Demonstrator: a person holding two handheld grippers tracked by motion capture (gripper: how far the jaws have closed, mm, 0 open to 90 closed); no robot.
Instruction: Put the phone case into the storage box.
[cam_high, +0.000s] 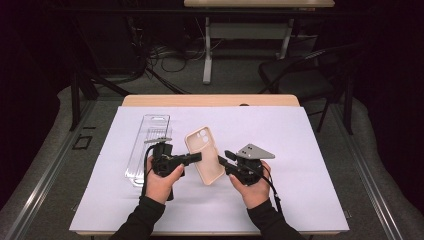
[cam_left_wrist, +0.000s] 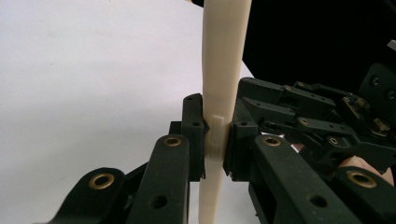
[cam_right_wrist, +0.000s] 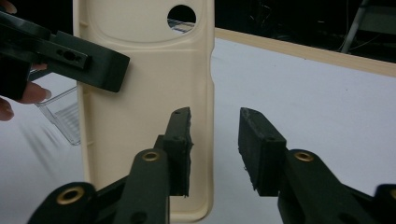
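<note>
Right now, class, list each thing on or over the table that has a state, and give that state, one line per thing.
Phone case: empty, lifted off the table, tilted, clamped at one edge.
Left gripper: fingers shut on the phone case's edge.
Right gripper: fingers open, one finger in front of the case's side edge, not gripping it.
Clear plastic package: lying flat on the white sheet, apparently empty.
</note>
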